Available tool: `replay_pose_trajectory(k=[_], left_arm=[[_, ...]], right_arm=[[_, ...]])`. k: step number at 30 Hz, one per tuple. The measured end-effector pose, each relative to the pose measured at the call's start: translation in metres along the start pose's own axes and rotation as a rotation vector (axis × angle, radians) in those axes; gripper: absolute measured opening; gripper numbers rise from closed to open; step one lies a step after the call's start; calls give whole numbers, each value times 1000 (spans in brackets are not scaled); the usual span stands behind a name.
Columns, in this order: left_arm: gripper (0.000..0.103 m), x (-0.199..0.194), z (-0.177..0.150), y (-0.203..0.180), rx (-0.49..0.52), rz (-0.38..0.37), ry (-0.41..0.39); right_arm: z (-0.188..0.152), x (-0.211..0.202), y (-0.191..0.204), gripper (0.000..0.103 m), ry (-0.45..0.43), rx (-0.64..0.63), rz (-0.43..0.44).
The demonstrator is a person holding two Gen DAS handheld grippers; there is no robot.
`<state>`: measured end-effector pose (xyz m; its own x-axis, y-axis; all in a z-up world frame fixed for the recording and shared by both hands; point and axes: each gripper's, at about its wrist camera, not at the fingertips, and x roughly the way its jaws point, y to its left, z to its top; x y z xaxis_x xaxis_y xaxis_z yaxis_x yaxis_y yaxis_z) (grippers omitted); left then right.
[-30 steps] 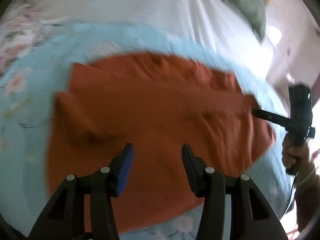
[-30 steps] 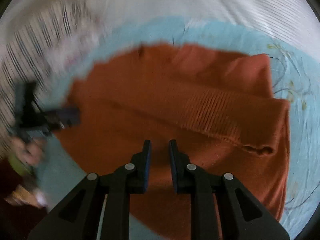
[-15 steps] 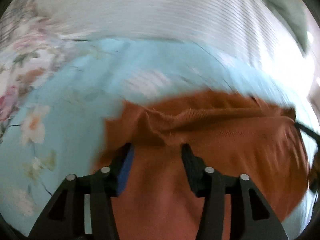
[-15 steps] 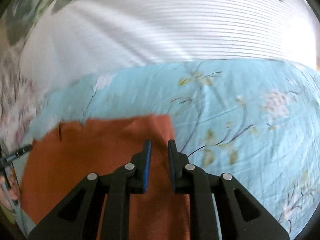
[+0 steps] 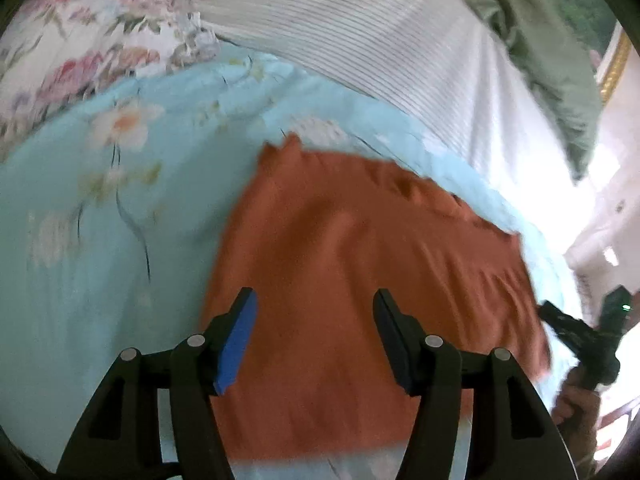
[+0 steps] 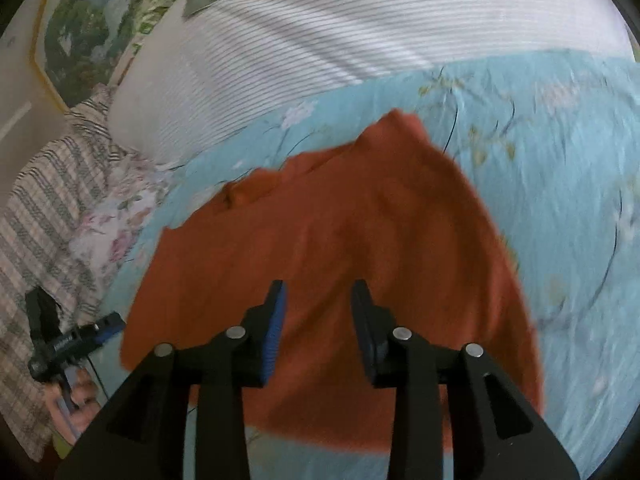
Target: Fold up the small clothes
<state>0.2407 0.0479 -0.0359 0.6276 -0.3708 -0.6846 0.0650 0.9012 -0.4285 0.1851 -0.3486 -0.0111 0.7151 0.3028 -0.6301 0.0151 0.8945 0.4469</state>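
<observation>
An orange knitted garment point(image 5: 360, 280) lies folded flat on a light blue floral sheet point(image 5: 100, 220). It also shows in the right wrist view point(image 6: 340, 240). My left gripper point(image 5: 314, 300) is open and empty, held above the garment's near part. My right gripper point(image 6: 318, 290) is open and empty, above the garment's near middle. The right gripper also appears at the right edge of the left wrist view point(image 5: 576, 328), beside the garment's right edge. The left gripper appears at the left of the right wrist view point(image 6: 76, 338), beside the garment's left edge.
A white striped sheet point(image 5: 380, 40) lies beyond the blue sheet point(image 6: 560, 160). A floral pillow point(image 5: 80, 52) is at the far left, a green cloth point(image 5: 552, 60) at the far right. A checked blanket point(image 6: 44, 208) lies at the left in the right wrist view.
Both grippers pulled back from the garment's far edge and now stand higher. The right gripper went from shut to open. The garment now lies folded smaller.
</observation>
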Motion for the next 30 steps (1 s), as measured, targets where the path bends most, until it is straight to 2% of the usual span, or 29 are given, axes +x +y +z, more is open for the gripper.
replay_pose_trajectory(k=[3, 9, 14, 20, 25, 27, 30], left_arm=[[66, -23, -34, -6, -25, -76, -2], [67, -38, -76, -10, -49, -128, 17], [67, -33, -100, -6, -128, -166, 52], [69, -24, -108, -7, -152, -160, 61], [69, -12, -102, 7, -232, -153, 70], [69, -9, -95, 12, -256, -142, 47], [67, 0, -78, 24, -302, -80, 2]], right_arm=[[-16, -2, 9, 35, -16, 31, 41], [-50, -15, 20, 38, -25, 78, 89], [-66, -17, 25, 39, 5, 77, 102], [-75, -20, 25, 43, 10, 89, 110], [-76, -21, 25, 44, 3, 96, 114], [-75, -22, 25, 44, 1, 98, 117], [-72, -21, 23, 44, -3, 97, 124]])
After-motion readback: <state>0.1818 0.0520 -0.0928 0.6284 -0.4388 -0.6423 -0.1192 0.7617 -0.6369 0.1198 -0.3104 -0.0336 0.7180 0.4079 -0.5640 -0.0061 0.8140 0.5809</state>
